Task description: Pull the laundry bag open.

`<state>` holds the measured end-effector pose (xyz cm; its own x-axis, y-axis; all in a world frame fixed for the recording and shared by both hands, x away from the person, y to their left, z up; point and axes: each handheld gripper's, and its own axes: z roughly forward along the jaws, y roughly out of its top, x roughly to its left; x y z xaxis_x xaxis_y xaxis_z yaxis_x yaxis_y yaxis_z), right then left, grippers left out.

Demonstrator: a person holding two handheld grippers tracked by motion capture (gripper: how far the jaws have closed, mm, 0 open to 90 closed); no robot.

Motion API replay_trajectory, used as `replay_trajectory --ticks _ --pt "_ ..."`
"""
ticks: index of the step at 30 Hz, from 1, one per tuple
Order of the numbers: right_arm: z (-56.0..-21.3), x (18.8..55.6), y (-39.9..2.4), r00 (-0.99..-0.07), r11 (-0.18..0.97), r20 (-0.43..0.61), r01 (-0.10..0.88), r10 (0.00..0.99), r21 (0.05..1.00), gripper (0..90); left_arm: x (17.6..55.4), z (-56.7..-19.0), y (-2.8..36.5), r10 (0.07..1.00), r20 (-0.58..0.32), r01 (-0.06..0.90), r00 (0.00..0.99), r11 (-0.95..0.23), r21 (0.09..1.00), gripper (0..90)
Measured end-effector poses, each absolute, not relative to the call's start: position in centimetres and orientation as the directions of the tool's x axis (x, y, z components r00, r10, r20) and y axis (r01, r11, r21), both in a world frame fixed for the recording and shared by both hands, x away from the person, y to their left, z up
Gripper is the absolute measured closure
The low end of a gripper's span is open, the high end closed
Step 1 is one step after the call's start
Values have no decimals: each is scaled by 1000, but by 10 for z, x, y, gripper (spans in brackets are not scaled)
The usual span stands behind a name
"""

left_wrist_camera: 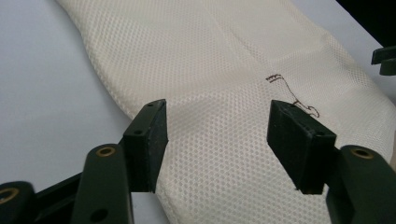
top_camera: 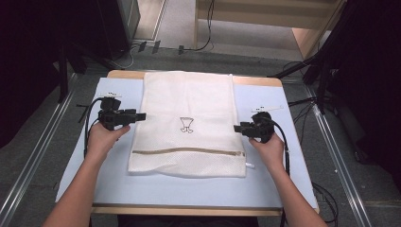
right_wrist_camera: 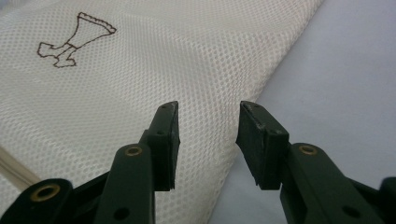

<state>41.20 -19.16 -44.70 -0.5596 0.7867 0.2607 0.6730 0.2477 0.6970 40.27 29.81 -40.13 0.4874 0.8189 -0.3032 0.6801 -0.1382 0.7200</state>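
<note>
High view: one table with a pale blue top (top_camera: 113, 182), one white mesh laundry bag (top_camera: 189, 101) lying flat along its middle, and two hand-held grippers, one at each long edge of the bag. At the left, the left gripper (top_camera: 142, 116) sits in the person's left hand (top_camera: 105, 137), its tips pointing inward and reaching the bag's left edge. On the bag there is one small dark outline drawing (top_camera: 187, 124) near the centre and one zipper (top_camera: 189, 151) running across close to the near end. At the right, the right gripper (top_camera: 236, 128) is held in the right hand (top_camera: 269, 151), tips at the bag's right edge.

In the left gripper view the jaws stand wide apart over the mesh, with nothing between them. In the right gripper view the jaws are parted more narrowly, straddling the bag's edge where mesh meets blue table, and grip nothing.
</note>
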Motion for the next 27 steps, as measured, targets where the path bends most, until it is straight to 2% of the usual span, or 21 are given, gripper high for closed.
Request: replay_trajectory --ticks 3,7,10,14,15,20,21,27 --pt "-445 406 -193 -566 243 269 668 779 703 611 400 -398 294 806 -315 686 501 -147 713 354" --pt "-445 397 -194 -574 251 272 669 772 699 624 395 -398 289 801 -308 709 513 -194 678 364" --pt "-444 390 -195 -586 255 281 666 760 701 645 391 -398 289 791 -333 718 513 -184 671 362" --pt "-442 380 -197 -597 256 300 670 744 697 723 386 -396 288 801 -326 710 502 -166 684 276" --pt "-442 379 -197 -604 265 293 664 741 699 739 385 -394 287 797 -326 706 509 -170 687 292" --pt "-442 368 -198 -618 297 286 667 732 683 867 380 -392 282 782 -329 710 529 -196 677 485" --pt "-442 366 -199 -617 300 288 671 732 678 900 379 -392 281 781 -331 715 529 -201 670 504" --pt "-449 361 -199 -626 333 274 677 730 657 900 379 -396 273 772 -336 719 539 -215 661 552"
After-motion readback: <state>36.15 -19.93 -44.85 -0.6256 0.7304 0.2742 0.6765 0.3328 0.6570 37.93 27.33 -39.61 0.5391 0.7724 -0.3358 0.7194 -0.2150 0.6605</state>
